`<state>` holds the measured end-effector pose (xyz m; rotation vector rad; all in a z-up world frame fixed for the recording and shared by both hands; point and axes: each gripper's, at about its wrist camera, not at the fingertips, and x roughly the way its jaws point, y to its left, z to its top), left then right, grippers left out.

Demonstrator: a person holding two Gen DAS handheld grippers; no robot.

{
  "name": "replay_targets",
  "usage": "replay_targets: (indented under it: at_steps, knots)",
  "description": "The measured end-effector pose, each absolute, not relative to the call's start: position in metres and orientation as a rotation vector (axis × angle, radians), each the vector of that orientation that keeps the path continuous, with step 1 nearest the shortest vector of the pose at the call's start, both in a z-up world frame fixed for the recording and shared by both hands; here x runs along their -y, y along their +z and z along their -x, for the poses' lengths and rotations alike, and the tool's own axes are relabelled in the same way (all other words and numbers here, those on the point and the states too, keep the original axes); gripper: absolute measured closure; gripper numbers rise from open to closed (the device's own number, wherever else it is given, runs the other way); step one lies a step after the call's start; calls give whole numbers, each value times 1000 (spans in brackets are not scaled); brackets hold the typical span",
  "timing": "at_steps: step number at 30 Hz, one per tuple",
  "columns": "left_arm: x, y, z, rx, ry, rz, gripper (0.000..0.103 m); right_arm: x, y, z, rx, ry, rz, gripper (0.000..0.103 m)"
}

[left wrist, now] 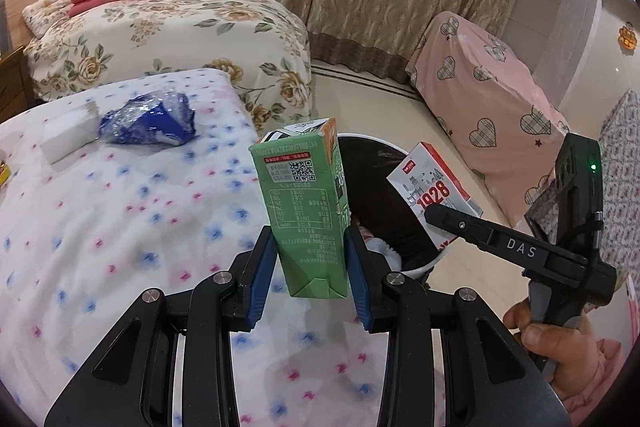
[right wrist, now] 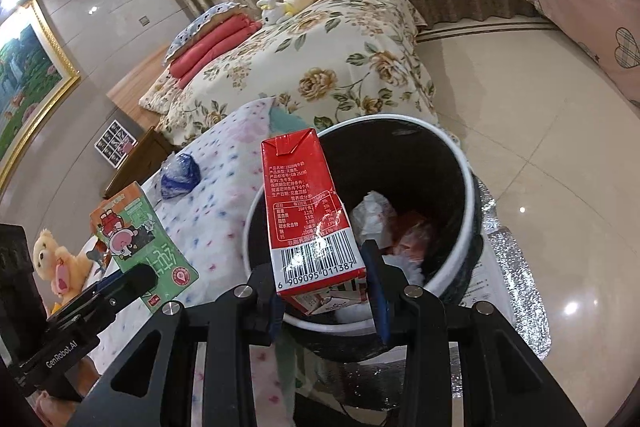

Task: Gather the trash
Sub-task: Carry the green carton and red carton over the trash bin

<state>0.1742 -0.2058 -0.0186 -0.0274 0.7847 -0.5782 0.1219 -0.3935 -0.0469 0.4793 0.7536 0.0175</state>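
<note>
My left gripper [left wrist: 312,267] is shut on a green drink carton [left wrist: 304,203], held upright over the flowered table edge beside the bin; the carton also shows in the right wrist view [right wrist: 140,235]. My right gripper [right wrist: 326,291] is shut on a red and white milk carton [right wrist: 308,211], held over the near rim of the white trash bin [right wrist: 460,163]; that carton also shows in the left wrist view [left wrist: 432,187]. The bin has a black liner and holds crumpled wrappers [right wrist: 376,215]. A crumpled blue wrapper [left wrist: 152,119] lies on the table.
A white block [left wrist: 68,135] lies next to the blue wrapper on the flowered tablecloth [left wrist: 120,227]. A floral bed [left wrist: 180,39] with a plush toy stands behind. A pink heart-covered piece of furniture [left wrist: 488,99] stands right. Tiled floor [right wrist: 540,107] surrounds the bin. A teddy bear [right wrist: 60,263] sits at the left.
</note>
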Motion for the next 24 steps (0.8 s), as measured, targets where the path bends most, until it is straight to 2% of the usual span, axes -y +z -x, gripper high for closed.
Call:
replay_targets:
  at_steps: [24]
  knots:
    - [254,-24,-189,-806,-615,-37,71,419,-53,-134,-763,-14,-500,68]
